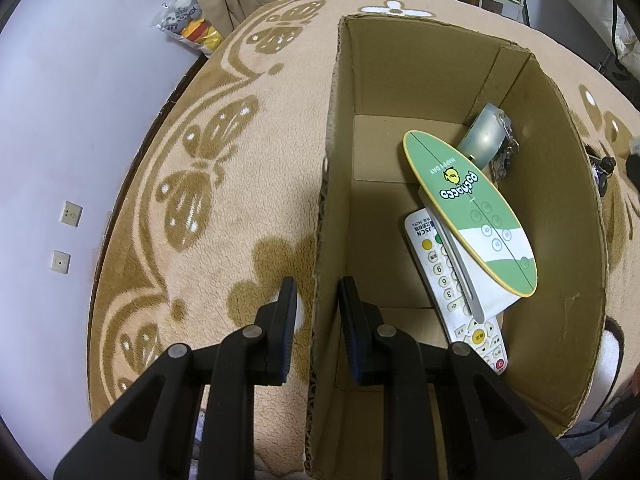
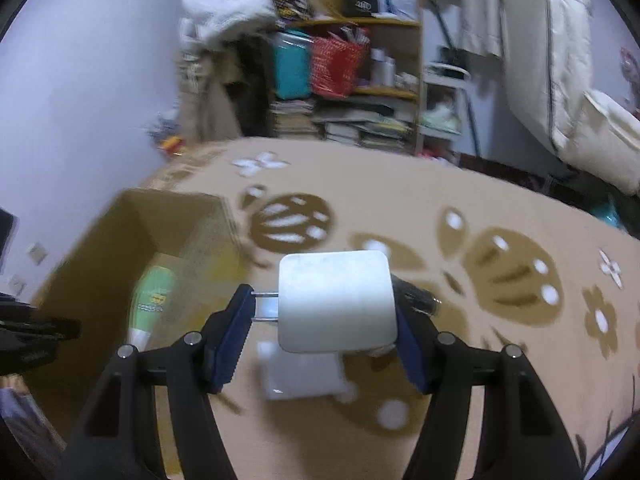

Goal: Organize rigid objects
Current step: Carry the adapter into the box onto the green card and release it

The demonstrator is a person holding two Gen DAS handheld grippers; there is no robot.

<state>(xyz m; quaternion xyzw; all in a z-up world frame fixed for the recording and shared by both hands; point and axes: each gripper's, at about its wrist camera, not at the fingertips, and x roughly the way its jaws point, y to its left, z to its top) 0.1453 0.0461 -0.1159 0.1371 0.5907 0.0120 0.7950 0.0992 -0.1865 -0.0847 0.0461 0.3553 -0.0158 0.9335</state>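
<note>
Right claw (image 2: pixel 322 334) grips a white charger (image 2: pixel 336 300); blur smears the box (image 2: pixel 120 240).

1. Plush beige blanket (image 1: pixel 248 152) patterned with brown butterflies and flowers, with white dots.
2. Plain brown cardboard box (image 1: pixel 560 208).
3. Oval green-and-white board (image 1: pixel 472 212) rimmed in yellow, with yellow lettering.
4. White remote control (image 1: pixel 448 284) with yellow, green and red buttons.
5. White square charger block (image 2: pixel 336 300) between blue-padded black fingers (image 2: pixel 228 344).
</note>
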